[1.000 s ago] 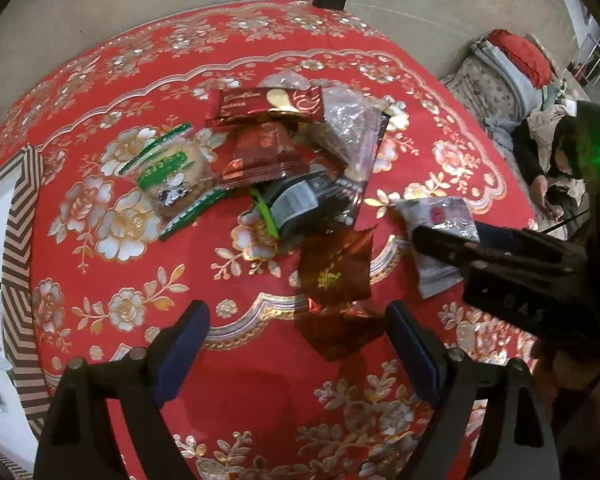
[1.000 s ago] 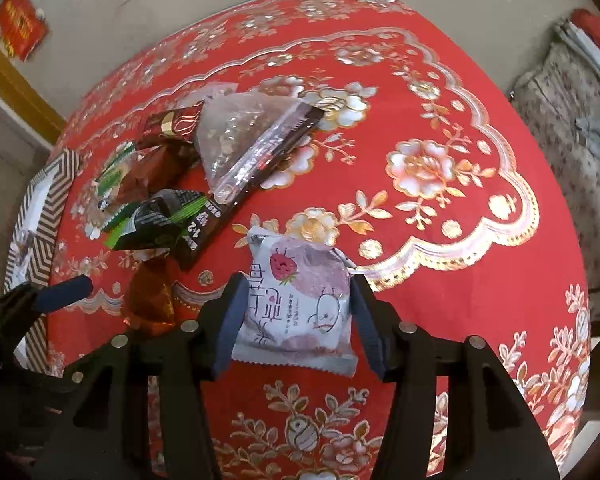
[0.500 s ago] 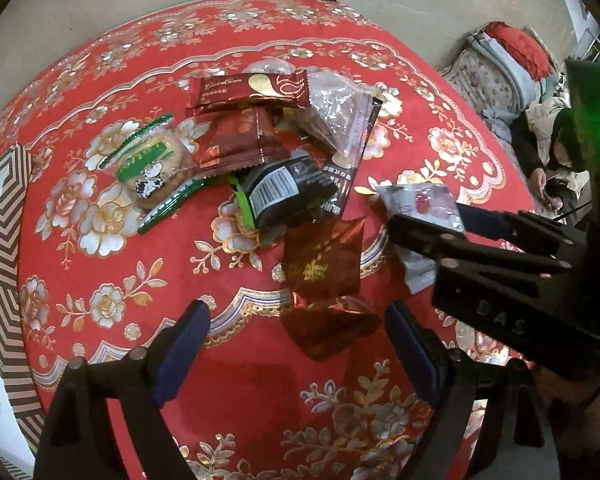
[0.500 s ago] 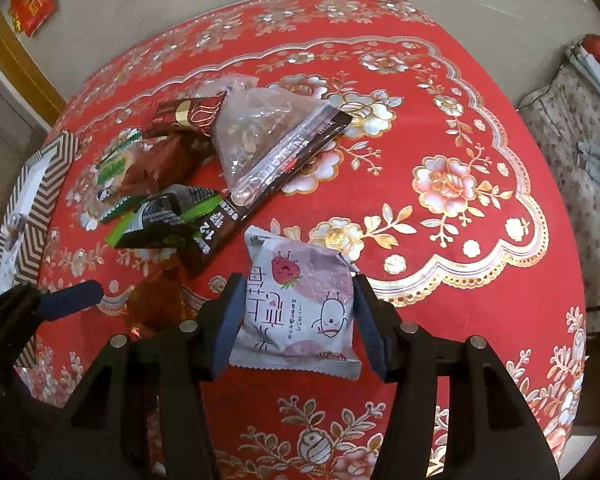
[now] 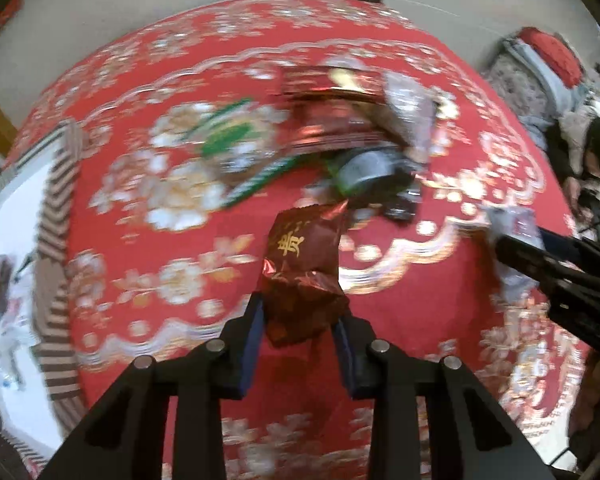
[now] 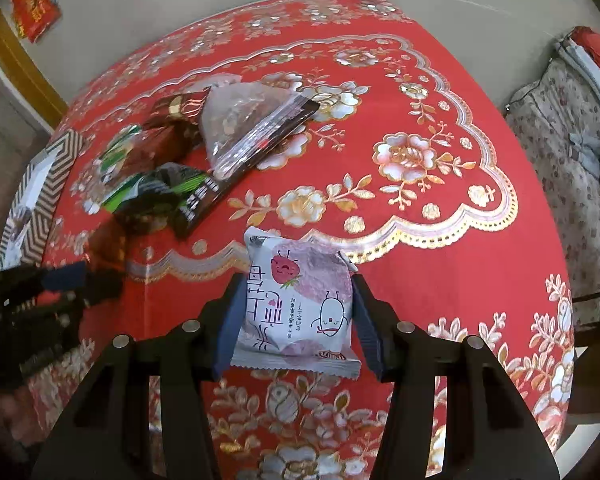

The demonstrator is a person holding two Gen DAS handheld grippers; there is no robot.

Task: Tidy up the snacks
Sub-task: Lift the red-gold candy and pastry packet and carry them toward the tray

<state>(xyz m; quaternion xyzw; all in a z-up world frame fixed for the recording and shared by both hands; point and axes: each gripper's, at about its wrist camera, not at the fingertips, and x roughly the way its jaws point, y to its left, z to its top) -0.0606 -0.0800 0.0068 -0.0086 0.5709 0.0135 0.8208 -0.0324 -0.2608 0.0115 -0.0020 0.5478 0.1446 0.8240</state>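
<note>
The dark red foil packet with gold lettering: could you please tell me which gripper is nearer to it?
Left. The left gripper has just closed on the dark red foil packet; the right gripper is off to its right, holding the white strawberry packet.

Gold Chinese character, prob. 贡, on dark red foil packet (image 5: 300, 256); pink Chinese lettering w/ strawberry and cartoon face on white pastry packet (image 6: 300, 300), small print unreadable; gold Chinese on red wall poster (image 6: 34, 4), blurred.

- left wrist view motion-blurred: snack pile (image 5: 340, 136) smeared, labels unreadable
- striped tray (image 5: 56, 240) cut off at left edge
- white strawberry packet (image 5: 516, 240) half hidden behind right gripper (image 5: 556, 264)
- dark red packet (image 6: 108, 256) blurred in right wrist view
</note>
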